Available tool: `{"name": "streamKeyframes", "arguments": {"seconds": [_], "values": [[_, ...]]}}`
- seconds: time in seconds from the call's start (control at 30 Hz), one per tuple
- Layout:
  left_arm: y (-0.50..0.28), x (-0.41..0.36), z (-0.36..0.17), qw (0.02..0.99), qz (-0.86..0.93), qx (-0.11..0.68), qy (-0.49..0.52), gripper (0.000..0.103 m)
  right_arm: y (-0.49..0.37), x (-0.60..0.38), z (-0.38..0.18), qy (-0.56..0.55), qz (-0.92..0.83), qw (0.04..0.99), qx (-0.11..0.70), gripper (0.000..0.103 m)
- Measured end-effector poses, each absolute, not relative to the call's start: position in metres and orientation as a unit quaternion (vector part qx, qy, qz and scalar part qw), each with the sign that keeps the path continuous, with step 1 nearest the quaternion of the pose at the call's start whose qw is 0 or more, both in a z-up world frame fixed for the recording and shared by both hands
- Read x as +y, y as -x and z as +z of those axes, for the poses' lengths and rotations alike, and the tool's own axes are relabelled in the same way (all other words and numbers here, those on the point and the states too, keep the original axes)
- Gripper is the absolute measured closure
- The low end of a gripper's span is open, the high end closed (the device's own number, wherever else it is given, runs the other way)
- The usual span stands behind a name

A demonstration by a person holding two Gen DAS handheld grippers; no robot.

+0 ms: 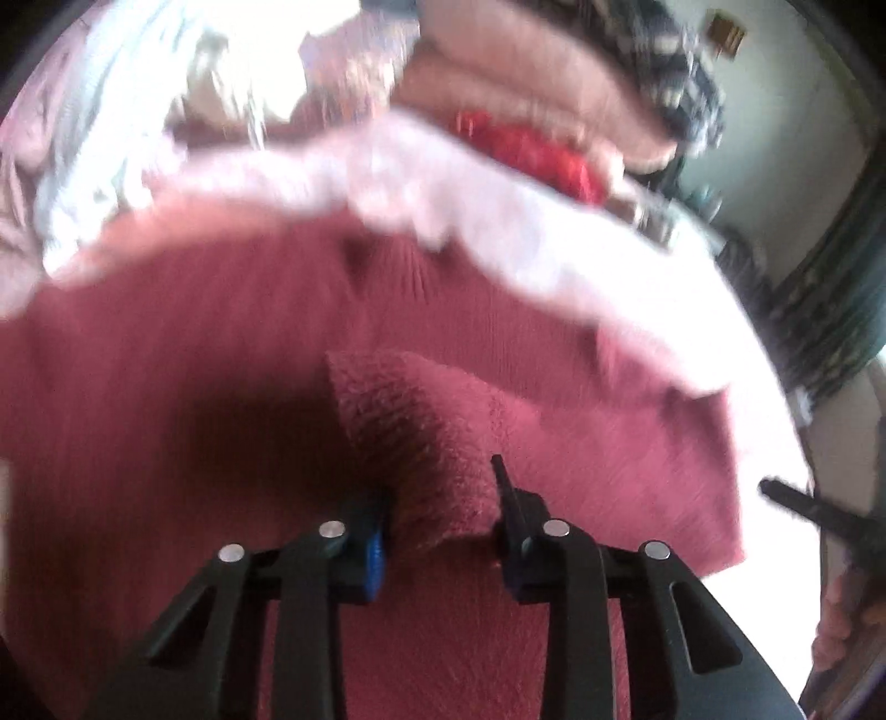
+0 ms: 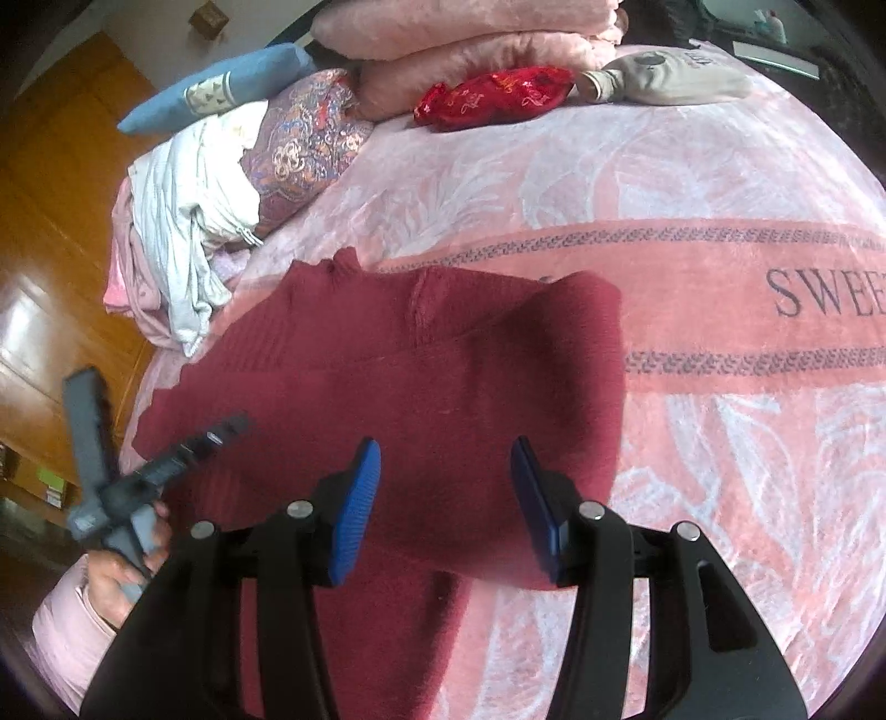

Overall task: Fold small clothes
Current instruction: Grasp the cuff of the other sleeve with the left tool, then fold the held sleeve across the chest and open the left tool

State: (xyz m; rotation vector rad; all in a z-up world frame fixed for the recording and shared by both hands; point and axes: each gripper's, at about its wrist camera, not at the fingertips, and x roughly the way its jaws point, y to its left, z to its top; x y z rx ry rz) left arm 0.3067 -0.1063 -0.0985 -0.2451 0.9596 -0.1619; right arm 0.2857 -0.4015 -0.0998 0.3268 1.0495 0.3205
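A dark red knit sweater point(image 2: 432, 360) lies spread on the pink bed blanket point(image 2: 720, 310). In the blurred left wrist view the sweater point(image 1: 221, 360) fills the middle, and a raised fold of it point(image 1: 437, 443) stands between the fingers of my left gripper point(image 1: 440, 509); the jaws are apart with cloth between them. My right gripper point(image 2: 446, 498) is open and empty, hovering just above the sweater's near part. The left gripper also shows in the right wrist view point(image 2: 166, 465), held by a hand at the sweater's left edge.
A heap of white and pink clothes point(image 2: 183, 232) lies at the bed's left edge beside patterned and blue pillows point(image 2: 299, 149). Folded pink blankets point(image 2: 470, 44), a red cloth bag point(image 2: 493, 97) and a grey garment point(image 2: 670, 77) lie at the far side. Wooden floor point(image 2: 50, 221) lies left.
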Motion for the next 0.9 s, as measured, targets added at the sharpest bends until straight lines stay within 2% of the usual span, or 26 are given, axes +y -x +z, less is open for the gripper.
{"name": "streamKeyframes", "arguments": {"seconds": [0.17,0.33,0.47,0.5,0.57,0.6,0.83,0.9], "values": [[-0.325,-0.049,-0.075,0.899,-0.031,0.425,0.098,0.069,-0.292,-0.388,-0.110,-0.156,0.154,0.832,0.509,0.049],[-0.342,-0.002,-0.106,0.885,0.009,0.452,0.110,0.059,-0.304,-0.371,-0.131,-0.163,0.153,0.811,0.540,0.044],[-0.343,0.021,-0.133,0.871,0.018,0.476,0.122,0.042,-0.312,-0.359,-0.154,-0.163,0.141,0.793,0.570,0.042],[-0.343,0.021,-0.139,0.867,0.016,0.482,0.125,0.039,-0.313,-0.358,-0.158,-0.160,0.132,0.793,0.572,0.045],[-0.345,0.021,-0.145,0.864,0.012,0.487,0.128,0.035,-0.314,-0.361,-0.160,-0.151,0.110,0.797,0.574,0.068],[-0.343,0.020,-0.148,0.861,0.006,0.490,0.133,0.035,-0.314,-0.364,-0.160,-0.160,0.111,0.795,0.574,0.092],[-0.346,0.006,-0.156,0.861,0.013,0.504,0.068,0.030,-0.309,-0.392,-0.177,-0.196,0.076,0.779,0.590,0.093],[-0.345,0.002,-0.156,0.863,0.013,0.503,0.053,0.029,-0.309,-0.385,-0.171,-0.168,0.084,0.786,0.589,0.091]]}}
